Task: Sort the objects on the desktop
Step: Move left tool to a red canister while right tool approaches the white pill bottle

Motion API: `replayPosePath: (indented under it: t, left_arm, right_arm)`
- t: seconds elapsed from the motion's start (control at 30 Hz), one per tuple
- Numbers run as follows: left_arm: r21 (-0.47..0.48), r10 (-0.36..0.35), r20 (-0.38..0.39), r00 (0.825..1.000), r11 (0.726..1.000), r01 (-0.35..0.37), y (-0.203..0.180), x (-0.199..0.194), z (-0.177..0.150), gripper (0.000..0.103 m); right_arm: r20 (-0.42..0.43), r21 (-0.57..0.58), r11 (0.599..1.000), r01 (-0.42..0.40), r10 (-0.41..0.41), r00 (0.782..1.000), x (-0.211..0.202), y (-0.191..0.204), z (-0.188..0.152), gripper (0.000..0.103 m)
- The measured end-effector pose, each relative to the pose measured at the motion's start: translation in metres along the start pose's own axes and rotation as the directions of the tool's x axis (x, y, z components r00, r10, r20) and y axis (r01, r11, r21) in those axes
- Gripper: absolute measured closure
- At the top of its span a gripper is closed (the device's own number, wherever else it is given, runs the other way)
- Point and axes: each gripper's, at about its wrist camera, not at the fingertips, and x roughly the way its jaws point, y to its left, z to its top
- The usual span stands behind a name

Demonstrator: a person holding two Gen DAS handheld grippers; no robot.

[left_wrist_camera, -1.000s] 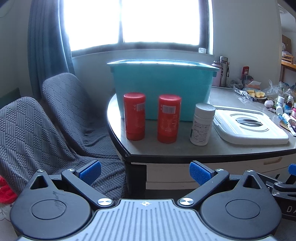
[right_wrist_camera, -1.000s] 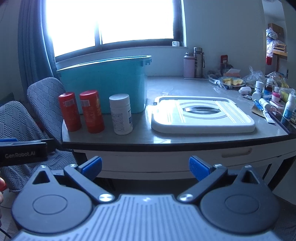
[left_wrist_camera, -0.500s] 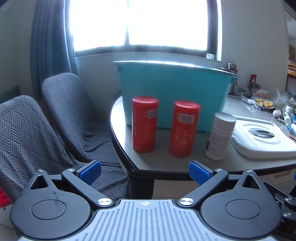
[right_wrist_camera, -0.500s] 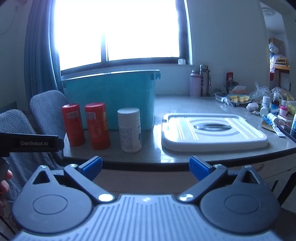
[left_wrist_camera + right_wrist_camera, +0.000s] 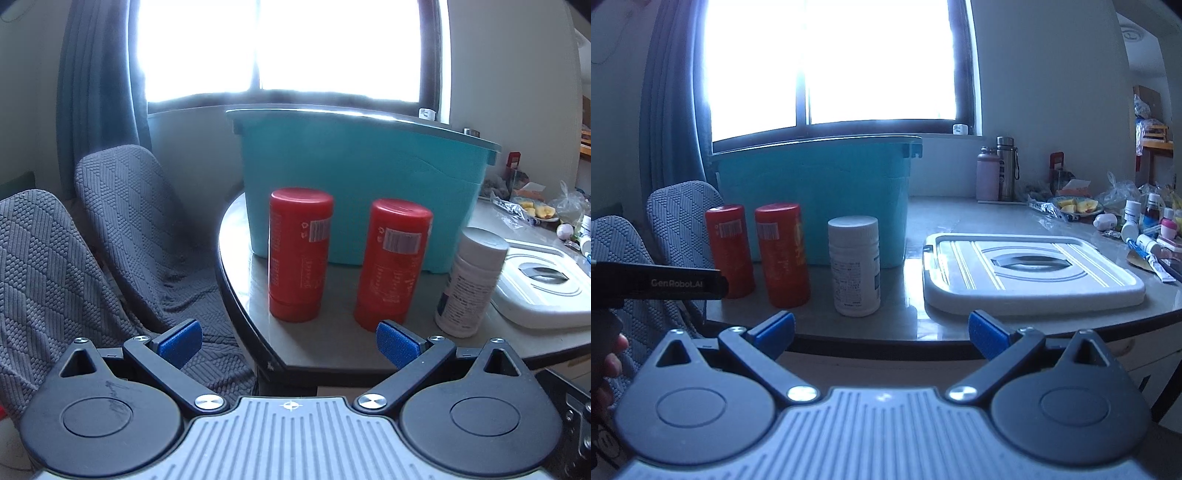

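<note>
- Blue-padded left tool (image 5: 290, 341) and right tool (image 5: 881, 334): both spread apart, empty, short of the table (image 5: 332, 350).
- Red canisters (image 5: 299, 254) stand close together at the edge; we risk toppling one.
- Teal bin (image 5: 351, 177) behind: tall wall could snag a low lift.

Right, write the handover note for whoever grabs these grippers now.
Left gripper: open, holding nothing, short of the table edge, facing the two red canisters.
Right gripper: open, holding nothing, short of the table edge, facing the white bottle.
Left red canister, right red canister and white bottle stand upright in a row in front of the teal bin. The white lid lies flat to its right.
Done: nothing visibly sorted.
Left: all three containers, probably into the bin.
</note>
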Motion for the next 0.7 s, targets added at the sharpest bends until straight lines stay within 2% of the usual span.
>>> replayPosePath:
  t: [0.33,0.7]
  left_arm:
    - [-0.005,0.004,0.024,1.0,1.0,-0.004,0.003,0.034,0.02,0.002]
    - [0.008,-0.01,0.015,1.0,1.0,0.01,0.003,0.074,0.032,0.002]
  right_arm:
    - [-0.003,-0.002,1.0,-0.001,0.001,1.0,0.027,0.004,0.006,0.002]
    - [-0.016,-0.015,1.0,-0.016,0.016,1.0,0.054,0.008,0.009,0.002]
